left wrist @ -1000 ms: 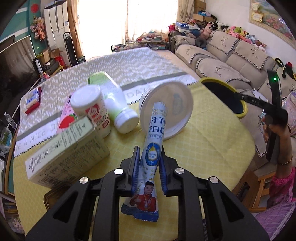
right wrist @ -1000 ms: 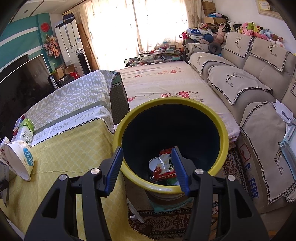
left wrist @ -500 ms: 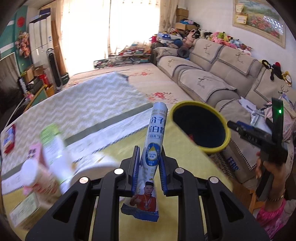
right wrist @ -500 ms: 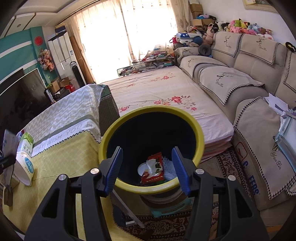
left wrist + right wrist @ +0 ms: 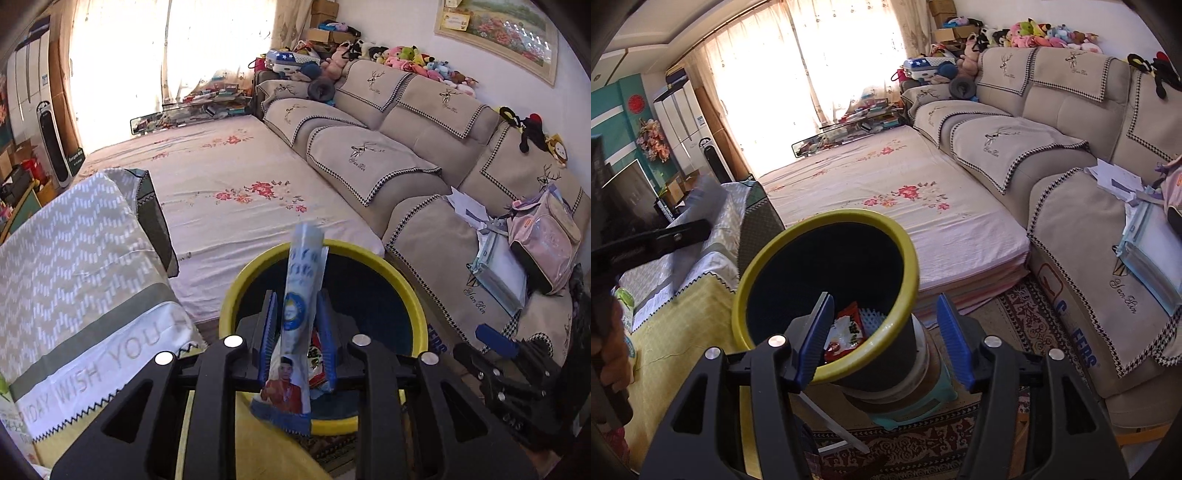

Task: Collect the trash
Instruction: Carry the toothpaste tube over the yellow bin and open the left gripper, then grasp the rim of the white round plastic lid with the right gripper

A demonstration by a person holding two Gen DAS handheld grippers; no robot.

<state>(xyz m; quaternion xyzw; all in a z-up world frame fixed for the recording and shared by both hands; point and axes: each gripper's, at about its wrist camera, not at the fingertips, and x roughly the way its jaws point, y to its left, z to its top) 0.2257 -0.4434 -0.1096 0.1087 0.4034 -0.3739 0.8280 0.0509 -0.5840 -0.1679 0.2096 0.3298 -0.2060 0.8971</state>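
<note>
Sofa [image 5: 424,155]: now filling the left wrist view, where the cluttered table was seen a second ago.
Table [image 5: 74,258]: pushed off to the left edge; only its cloth corner is seen now.
Bin [image 5: 402,291]: yellow-rimmed, beside the table corner, now seen right under the left gripper; wrappers are visible at the bottom.
Left gripper [image 5: 295,325]: carried over above the bin; its jaws have just been opening, and gaps are seen either side of the tube [image 5: 301,295], which stands loose between them, tail end down.
Right gripper [image 5: 882,339]: jaws held wide, nothing between the pads, with the bin's near rim framed between them.
</note>
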